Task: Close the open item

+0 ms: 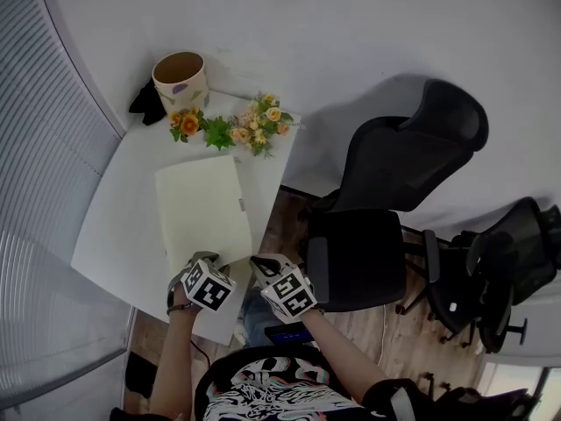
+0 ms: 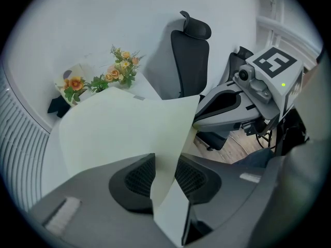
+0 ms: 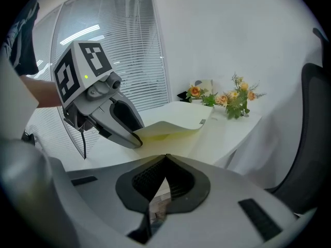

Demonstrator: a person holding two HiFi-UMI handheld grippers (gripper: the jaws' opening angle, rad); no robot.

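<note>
A pale yellow-green folder (image 1: 203, 207) lies on the white table (image 1: 118, 217), its cover lifted at the near edge. My left gripper (image 1: 203, 260) is shut on that near edge. In the left gripper view the cover (image 2: 119, 133) runs up from between the two pads (image 2: 135, 182). The right gripper view shows the raised cover (image 3: 176, 122) curling above a yellow inside, pinched by my left gripper (image 3: 135, 138). My right gripper (image 1: 260, 261) hovers just right of the folder's near corner. It (image 3: 165, 159) is shut with nothing between its tips.
Artificial flowers (image 1: 232, 125) and a cream pot (image 1: 181, 80) with a black cloth (image 1: 145, 101) stand at the table's far end. Black office chairs (image 1: 386, 209) stand to the right on the wooden floor. Window blinds (image 1: 39, 103) run along the left.
</note>
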